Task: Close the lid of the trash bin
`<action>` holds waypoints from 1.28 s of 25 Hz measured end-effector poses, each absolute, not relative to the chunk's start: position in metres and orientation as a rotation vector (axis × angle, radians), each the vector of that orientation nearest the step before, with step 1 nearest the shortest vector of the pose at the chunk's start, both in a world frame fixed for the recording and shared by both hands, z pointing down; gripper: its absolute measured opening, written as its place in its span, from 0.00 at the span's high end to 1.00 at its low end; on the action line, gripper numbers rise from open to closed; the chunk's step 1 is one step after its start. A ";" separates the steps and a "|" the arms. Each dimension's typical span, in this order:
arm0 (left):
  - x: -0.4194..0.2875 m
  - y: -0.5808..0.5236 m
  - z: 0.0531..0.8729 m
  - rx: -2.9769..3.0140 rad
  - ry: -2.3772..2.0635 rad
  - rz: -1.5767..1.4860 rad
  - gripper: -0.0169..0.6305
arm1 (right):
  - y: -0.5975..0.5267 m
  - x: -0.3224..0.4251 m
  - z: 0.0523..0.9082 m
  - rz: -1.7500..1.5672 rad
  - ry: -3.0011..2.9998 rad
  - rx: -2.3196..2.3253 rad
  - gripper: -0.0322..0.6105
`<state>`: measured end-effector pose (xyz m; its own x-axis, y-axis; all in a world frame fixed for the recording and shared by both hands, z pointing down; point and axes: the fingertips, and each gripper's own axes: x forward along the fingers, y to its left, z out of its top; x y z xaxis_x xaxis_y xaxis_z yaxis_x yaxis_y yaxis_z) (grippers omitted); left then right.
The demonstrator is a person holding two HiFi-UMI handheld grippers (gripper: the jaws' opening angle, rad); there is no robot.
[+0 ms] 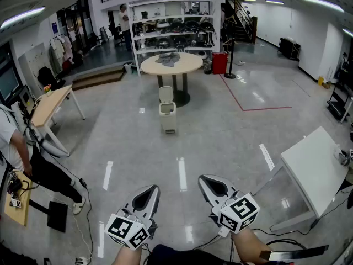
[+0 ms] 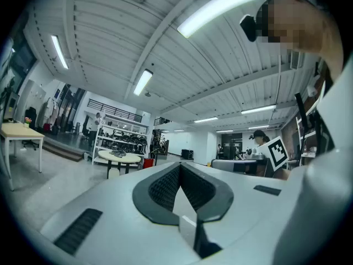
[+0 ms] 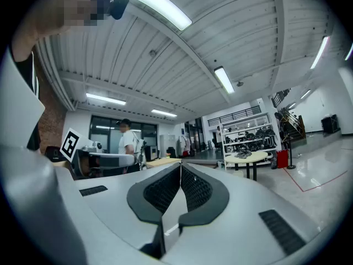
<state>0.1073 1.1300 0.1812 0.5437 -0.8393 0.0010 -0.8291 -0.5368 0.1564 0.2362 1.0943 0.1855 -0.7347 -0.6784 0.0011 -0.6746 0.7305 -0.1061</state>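
The small white trash bin [image 1: 167, 116] stands on the grey floor in front of a round table, its lid [image 1: 165, 94] raised upright. It is far ahead of both grippers. My left gripper [image 1: 146, 196] and right gripper [image 1: 213, 185] are held low near my body, side by side, pointing toward the bin. Both are shut with nothing between the jaws. In the left gripper view the left gripper [image 2: 179, 167] points up and the bin [image 2: 114, 173] shows tiny in the distance. The right gripper [image 3: 180, 167] is likewise tilted up, with the bin [image 3: 238, 173] faint beyond it.
A round table [image 1: 171, 64] with grey cloth stands behind the bin, with shelves [image 1: 174, 35] and a red container [image 1: 219, 62] further back. A wooden desk [image 1: 49, 105] and a person [image 1: 22, 159] are at the left. A white table [image 1: 320, 167] is at the right. Cables lie near my feet.
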 end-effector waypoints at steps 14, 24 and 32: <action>0.077 1.018 0.208 2.677 -1.391 -0.178 0.97 | 0.984 0.202 0.212 -0.093 2.918 -1.176 0.94; -0.009 0.900 0.197 2.691 -1.366 -0.202 0.97 | 0.866 0.116 0.194 -0.031 2.943 -1.168 0.94; -0.021 0.829 0.200 2.666 -1.304 -0.212 0.97 | 0.794 0.101 0.203 -0.128 2.937 -1.211 0.94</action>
<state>-0.0210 0.8286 0.1997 0.6083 -0.7918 -0.0544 -0.7682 -0.6046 0.2105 0.1011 0.7941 0.2031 -0.7090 -0.7021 0.0660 -0.7052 0.7065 -0.0601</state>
